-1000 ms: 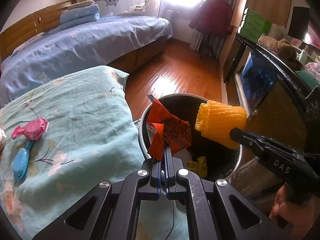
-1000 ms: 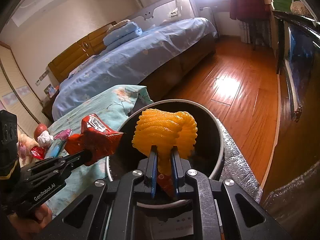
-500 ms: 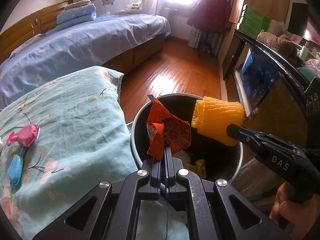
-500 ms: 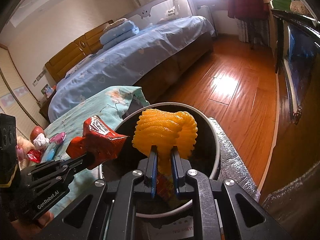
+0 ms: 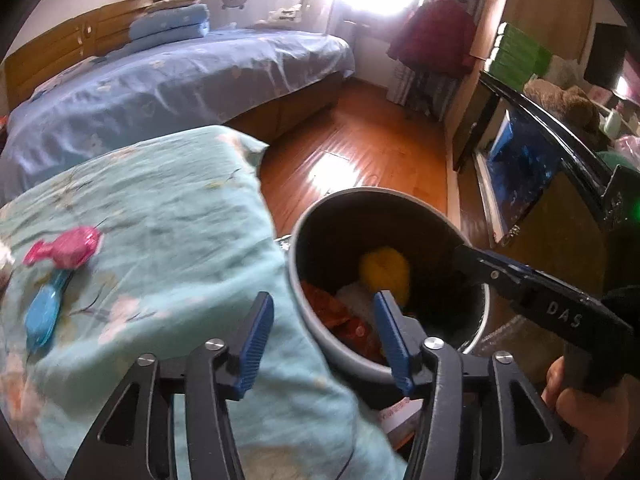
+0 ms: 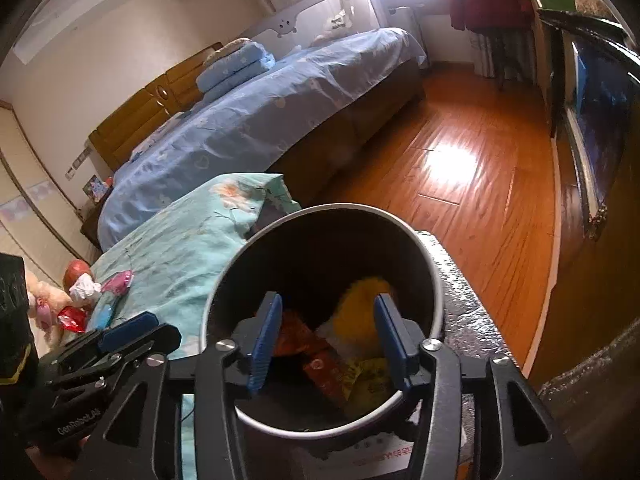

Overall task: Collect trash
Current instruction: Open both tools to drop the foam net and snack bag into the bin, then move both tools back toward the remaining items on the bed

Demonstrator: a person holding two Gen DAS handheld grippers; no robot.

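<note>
A round dark trash bin [image 5: 384, 200] [image 6: 434, 280] stands beside the teal quilt. Inside lie the orange ribbed wrapper [image 5: 386, 274] [image 6: 360, 312] and the red snack packet [image 5: 340, 316] [image 6: 304, 334]. My left gripper [image 5: 322, 328] is open and empty over the bin's left rim. My right gripper [image 6: 326, 334] is open and empty above the bin; it also shows in the left wrist view [image 5: 468, 260]. A pink wrapper [image 5: 66, 246] [image 6: 118, 282] and a blue one [image 5: 42, 314] lie on the quilt.
The teal flowered quilt [image 5: 160, 220] covers the surface at left. A red wrapper [image 6: 72, 316], white crumpled paper [image 6: 84, 288] and a plush toy [image 6: 44, 300] lie at its far end. A blue bed [image 6: 260, 120] stands behind. Wood floor [image 6: 460, 168] and a dark cabinet [image 5: 560, 168] lie right.
Both grippers have opened. The red packet and the orange wrapper dropped into the bin. The left gripper has shifted left toward the quilt.
</note>
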